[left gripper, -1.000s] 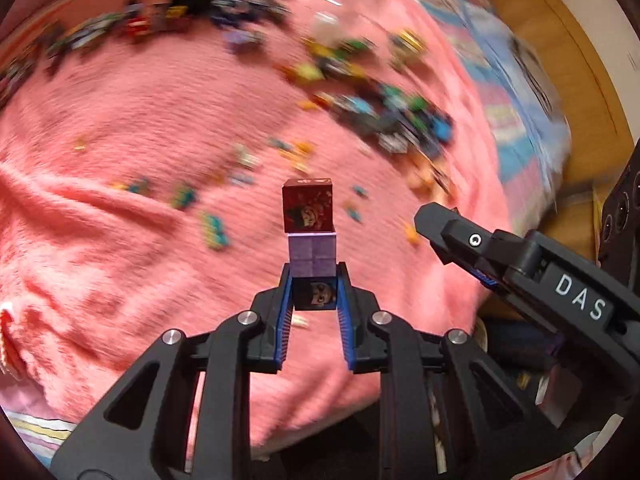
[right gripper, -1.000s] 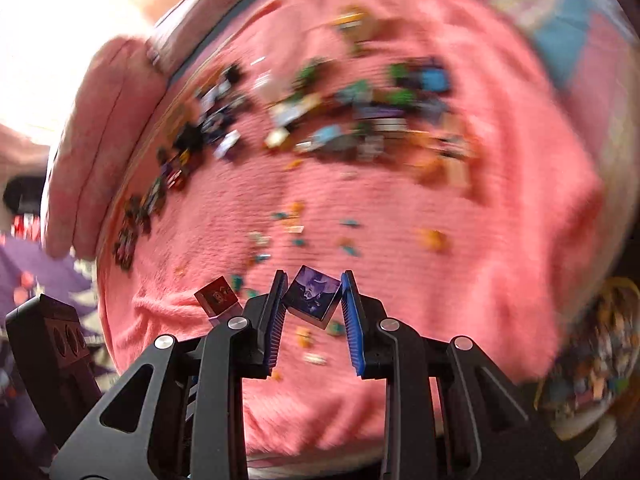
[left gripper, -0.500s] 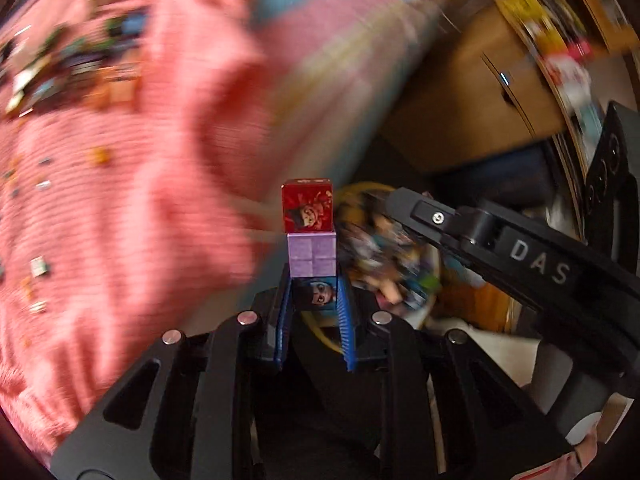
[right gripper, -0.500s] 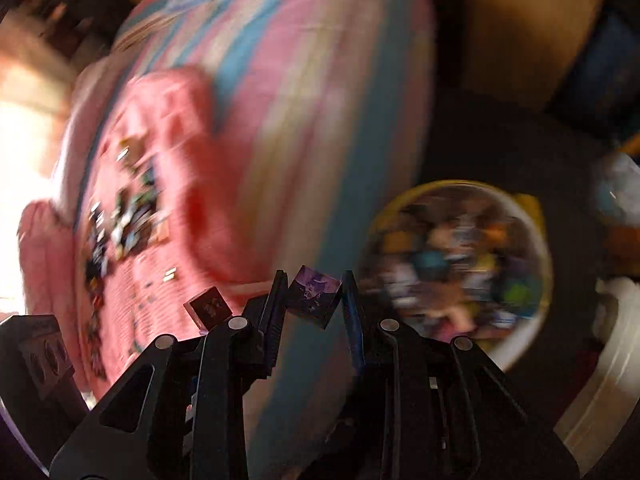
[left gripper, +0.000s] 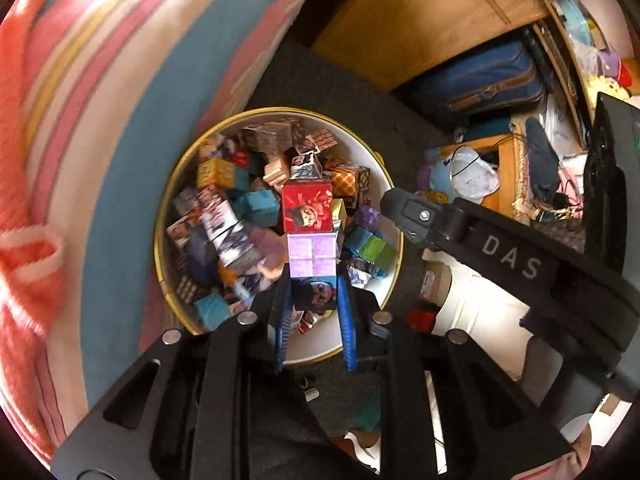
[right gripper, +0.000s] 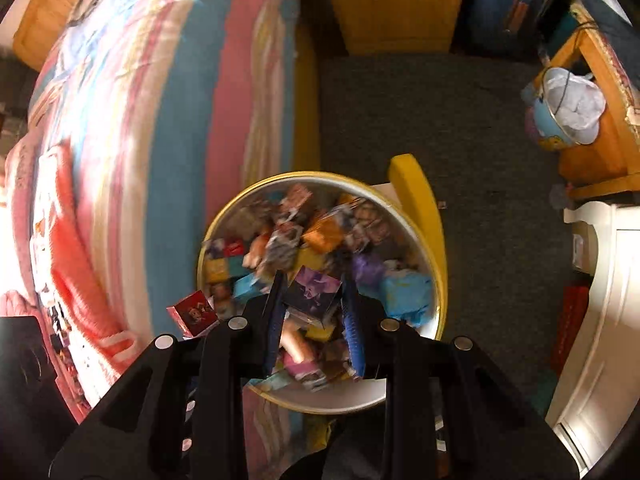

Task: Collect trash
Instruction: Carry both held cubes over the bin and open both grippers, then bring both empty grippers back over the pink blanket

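In the left wrist view, a bed with a striped bedspread (left gripper: 120, 92) in blue, pink and cream fills the left side, and a fuzzy coral blanket (left gripper: 20, 184) lies along the far left edge. Beside the bed, on a dark carpet (left gripper: 320, 80), stands a round bin (left gripper: 276, 114) with a yellow rim and white inner wall, filled with small printed cardboard boxes in many colours. The left gripper (left gripper: 314, 304) hangs over the bin, its blue-padded fingers closed on the bottom cube of a column of three joined boxes (left gripper: 308, 236): a dark cube with a cartoon face at the bottom, a lilac one in the middle, a red one with a cartoon figure on top. To the right, the black body of the right gripper (left gripper: 480, 240), lettered "DAS", reaches in toward the rim of the bin. Behind it are a wooden cabinet (left gripper: 420, 12), a blue suitcase (left gripper: 480, 80) and cluttered shelves. In the right wrist view, the same striped bedspread (right gripper: 180, 120) is on the left, with the red top of the box column (right gripper: 194, 312) poking in at the lower left. The bin (right gripper: 416, 204) sits at centre, near the bed, on the carpet (right gripper: 440, 120). The right gripper (right gripper: 314, 304) is poised above it, clamped on a tilted purple box (right gripper: 314, 294) with dark artwork. A wooden stand holding a small pail (right gripper: 560, 112) lined with white plastic is at the upper right, and white furniture (right gripper: 600, 300) fills the right edge.
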A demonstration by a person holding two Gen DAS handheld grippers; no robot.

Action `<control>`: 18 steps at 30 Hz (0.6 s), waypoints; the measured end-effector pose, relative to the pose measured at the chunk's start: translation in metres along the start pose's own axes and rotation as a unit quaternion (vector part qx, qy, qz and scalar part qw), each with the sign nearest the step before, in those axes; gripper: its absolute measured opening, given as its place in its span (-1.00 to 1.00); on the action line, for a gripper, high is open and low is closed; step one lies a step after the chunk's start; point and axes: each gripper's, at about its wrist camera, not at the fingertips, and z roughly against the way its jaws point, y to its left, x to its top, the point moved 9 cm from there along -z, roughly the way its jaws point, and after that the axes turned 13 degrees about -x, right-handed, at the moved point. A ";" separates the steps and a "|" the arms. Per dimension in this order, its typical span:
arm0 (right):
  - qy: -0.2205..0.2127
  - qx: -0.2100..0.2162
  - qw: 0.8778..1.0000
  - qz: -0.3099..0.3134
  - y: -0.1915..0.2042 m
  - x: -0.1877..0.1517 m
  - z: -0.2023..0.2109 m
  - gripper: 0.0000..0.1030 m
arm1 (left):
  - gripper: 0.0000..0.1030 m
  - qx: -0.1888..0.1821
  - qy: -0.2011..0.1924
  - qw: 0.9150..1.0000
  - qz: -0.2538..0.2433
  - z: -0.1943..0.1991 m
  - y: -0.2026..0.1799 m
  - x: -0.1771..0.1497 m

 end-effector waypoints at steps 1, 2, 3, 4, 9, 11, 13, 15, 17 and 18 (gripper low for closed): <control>0.002 -0.001 1.000 -0.004 -0.003 0.000 -0.003 -0.50 | -0.61 0.001 0.005 1.000 0.001 -0.003 0.001 0.001; 0.004 -0.003 1.000 -0.006 -0.007 0.002 -0.007 -0.50 | -0.61 0.001 0.011 1.000 0.004 -0.008 0.003 0.003; 0.005 -0.005 1.000 -0.008 -0.008 0.002 -0.010 -0.50 | -0.61 0.000 0.020 1.000 0.007 -0.014 0.004 0.002; 0.008 -0.005 1.000 -0.009 -0.010 0.002 -0.013 -0.50 | -0.61 0.002 0.024 1.000 0.009 -0.016 0.006 0.001; 0.019 -0.011 1.000 0.002 -0.008 -0.003 -0.028 -0.50 | -0.46 0.006 0.042 0.999 0.031 -0.033 0.011 0.001; 0.025 -0.013 1.000 0.000 -0.007 -0.005 -0.033 -0.47 | -0.40 0.004 0.043 0.998 0.040 -0.033 0.015 -0.001; 0.031 -0.016 0.999 -0.001 -0.006 -0.009 -0.038 -0.46 | -0.35 0.001 0.044 0.998 0.042 -0.033 0.016 -0.003; 0.038 -0.021 0.999 0.002 -0.006 -0.012 -0.043 -0.45 | -0.25 0.001 0.046 0.998 0.042 -0.032 0.015 -0.006; 0.046 -0.029 0.999 -0.005 -0.008 -0.015 -0.045 -0.44 | -0.23 -0.001 0.044 0.998 0.043 -0.029 0.015 -0.008; 0.048 -0.028 0.998 -0.010 -0.009 -0.015 -0.046 -0.41 | -0.23 -0.003 0.042 0.998 0.044 -0.026 0.017 -0.009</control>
